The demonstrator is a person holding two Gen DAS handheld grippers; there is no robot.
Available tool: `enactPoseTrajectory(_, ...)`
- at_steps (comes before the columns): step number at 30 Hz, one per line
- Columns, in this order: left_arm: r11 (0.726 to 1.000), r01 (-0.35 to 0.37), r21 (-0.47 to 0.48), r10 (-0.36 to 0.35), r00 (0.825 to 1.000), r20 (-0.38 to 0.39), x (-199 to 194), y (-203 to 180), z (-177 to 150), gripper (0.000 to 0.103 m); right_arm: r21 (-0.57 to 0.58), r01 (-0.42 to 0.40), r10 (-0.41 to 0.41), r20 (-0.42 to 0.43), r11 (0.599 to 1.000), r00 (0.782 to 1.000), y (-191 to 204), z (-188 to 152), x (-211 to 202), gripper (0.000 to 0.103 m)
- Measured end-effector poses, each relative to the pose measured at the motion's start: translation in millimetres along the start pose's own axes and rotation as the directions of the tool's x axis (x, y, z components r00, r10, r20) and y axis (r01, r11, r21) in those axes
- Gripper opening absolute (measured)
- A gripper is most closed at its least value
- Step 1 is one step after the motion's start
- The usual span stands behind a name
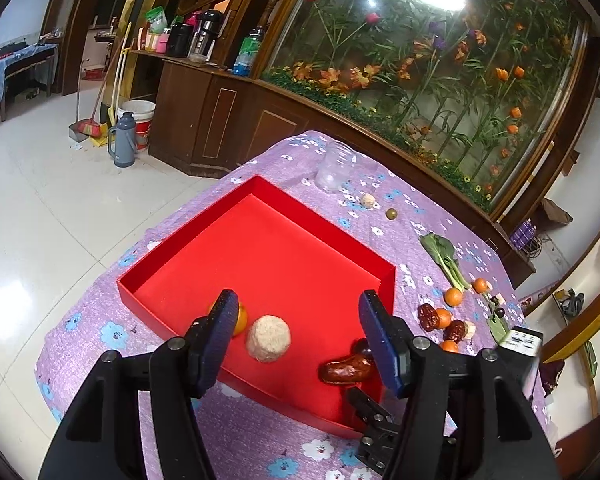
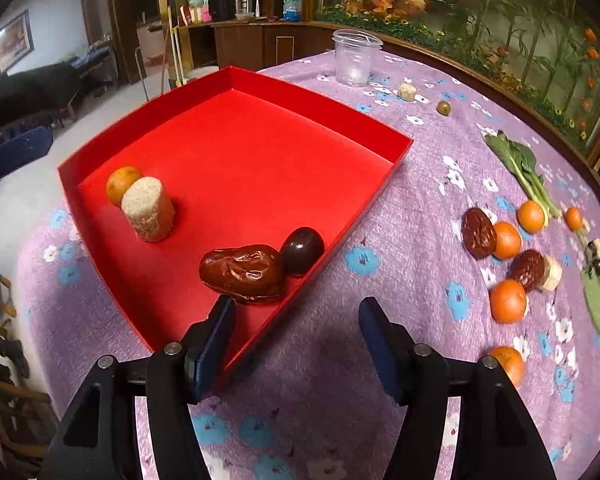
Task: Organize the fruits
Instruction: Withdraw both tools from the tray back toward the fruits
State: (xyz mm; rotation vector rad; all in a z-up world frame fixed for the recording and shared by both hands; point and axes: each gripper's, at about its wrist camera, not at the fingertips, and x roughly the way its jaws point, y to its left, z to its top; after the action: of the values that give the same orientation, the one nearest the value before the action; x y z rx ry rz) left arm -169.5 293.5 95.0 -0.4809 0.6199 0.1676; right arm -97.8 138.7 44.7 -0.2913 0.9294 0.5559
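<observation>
Both grippers, left point(image 1: 298, 314) and right point(image 2: 298, 320), gaped wide and empty; the date point(image 2: 242, 274) lay in the tray point(image 2: 396, 160) just ahead of the right's fingers.

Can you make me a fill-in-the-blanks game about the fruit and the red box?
1. The date lies inside the ____ box.
2. In the box, the orange touches the pale ____.
3. The clear cup stands on the ____ cloth.
4. Both hand-held grippers, left and right, are ____ and hold nothing.

Missing words: red; cylinder; purple; open
</observation>
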Motion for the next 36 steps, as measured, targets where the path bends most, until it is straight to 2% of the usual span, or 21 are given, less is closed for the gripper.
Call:
enactPoseTrajectory(3, 1.000, 0.001, 0.021, -0.001, 1.000, 0.005, -2.5, -11.3, -1.1, 0.065, 0.035, -0.046, 0.043, 0.066, 0.998, 0.997, -10.5, -8.5, -20.3, 0.069)
enactPoseTrajectory(9, 0.997, 0.021, 0.076, -0.020, 1.000, -0.008, -3.2, -39.2, -8.1, 0.066, 0.141, -0.030, 0.009, 0.147, 0.990, 0.989, -51.5, -24.1, -48.9, 0.069)
enactPoseTrajectory(16, 0.991, 0.028, 0.128, -0.024, 0.999, -0.034, 0.3, -61.2, -16.1, 0.066, 0.283, -0.001, -0.042, 0.144, 0.959, 0.989, -114.3, -58.9, -61.3, 0.069)
enactPoseTrajectory(23, 0.984, 0.047, 0.174, -0.035, 0.997, -0.073, 9.0, -83.0, -27.7, 0.066, 0.420, 0.078, -0.139, 0.117, 0.904, 0.983, -189.5, -98.3, -80.6, 0.069)
enactPoseTrajectory(26, 0.977, 0.055, 0.205, -0.033, 0.994, -0.107, 20.0, -93.9, -34.6, 0.066, 0.458, 0.083, -0.152, 0.114, 0.885, 0.982, -213.1, -106.9, -87.7, 0.069)
enactPoseTrajectory(31, 0.971, 0.081, 0.227, -0.042, 0.984, -0.173, 40.2, -109.0, -45.0, 0.066, 0.442, 0.014, -0.078, 0.126, 0.897, 0.989, -215.0, -97.8, -84.2, 0.069)
enactPoseTrajectory(36, 0.962, 0.098, 0.254, -0.043, 0.976, -0.212, 58.0, -123.8, -48.6, 0.066, 0.351, -0.076, 0.046, 0.093, 0.933, 0.995, -183.4, -73.0, -54.0, 0.069)
